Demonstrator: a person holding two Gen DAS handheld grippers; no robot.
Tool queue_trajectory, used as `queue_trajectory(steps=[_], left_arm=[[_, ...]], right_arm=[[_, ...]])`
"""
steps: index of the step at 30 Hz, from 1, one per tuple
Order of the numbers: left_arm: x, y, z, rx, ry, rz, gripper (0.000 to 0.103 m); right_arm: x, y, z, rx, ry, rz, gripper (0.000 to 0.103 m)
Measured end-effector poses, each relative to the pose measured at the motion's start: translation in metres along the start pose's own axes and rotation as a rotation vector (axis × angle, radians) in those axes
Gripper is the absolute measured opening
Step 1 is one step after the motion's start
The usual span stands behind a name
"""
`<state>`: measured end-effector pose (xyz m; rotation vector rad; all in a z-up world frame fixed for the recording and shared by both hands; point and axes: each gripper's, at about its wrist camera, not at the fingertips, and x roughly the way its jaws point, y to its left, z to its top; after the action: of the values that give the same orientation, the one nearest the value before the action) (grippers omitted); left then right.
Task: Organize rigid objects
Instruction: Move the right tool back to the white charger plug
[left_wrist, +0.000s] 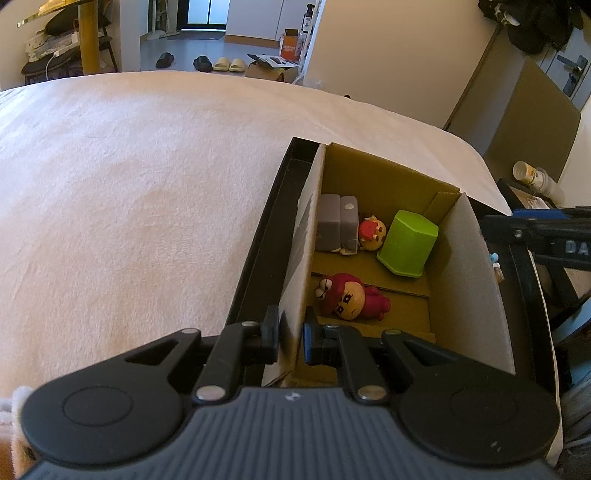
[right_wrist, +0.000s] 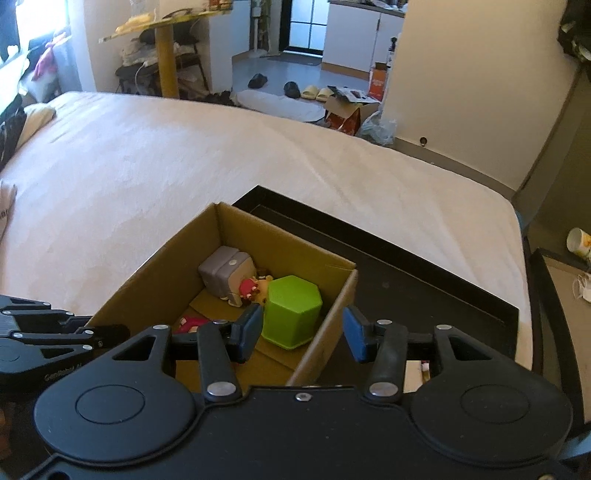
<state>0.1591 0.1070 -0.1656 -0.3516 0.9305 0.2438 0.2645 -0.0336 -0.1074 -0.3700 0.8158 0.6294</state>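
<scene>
Steadying looks like the step: left gripper (left_wrist: 290, 338) pinches the near wall of the open brown cardboard box (left_wrist: 476, 280), which sits in a shallow black tray (left_wrist: 258, 236). Right gripper (right_wrist: 303, 332) hovers with fingers spread, empty, astride the box's right wall, seemingly untouched. Green hexagonal plastic container (right_wrist: 291, 310) lies inside at two o'clock; next needs another loose item.

Your right tool body hides most of the red plush-style figure (right_wrist: 190, 322) in the brown cardboard box (right_wrist: 159, 266). The small yellow doll with the red cap (right_wrist: 255, 286) is half hidden behind the green hexagonal container (right_wrist: 291, 310). Box front wall cut off.
</scene>
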Motion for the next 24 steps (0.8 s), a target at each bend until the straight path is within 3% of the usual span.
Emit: queue_trajectory(steps=[24], left_arm=[[0.000,-0.006,0.000,0.024,0.000,0.036,0.010]], right_arm=[[-0.003,-0.069,-0.040,0.119,-0.007,-0.026,0.049]])
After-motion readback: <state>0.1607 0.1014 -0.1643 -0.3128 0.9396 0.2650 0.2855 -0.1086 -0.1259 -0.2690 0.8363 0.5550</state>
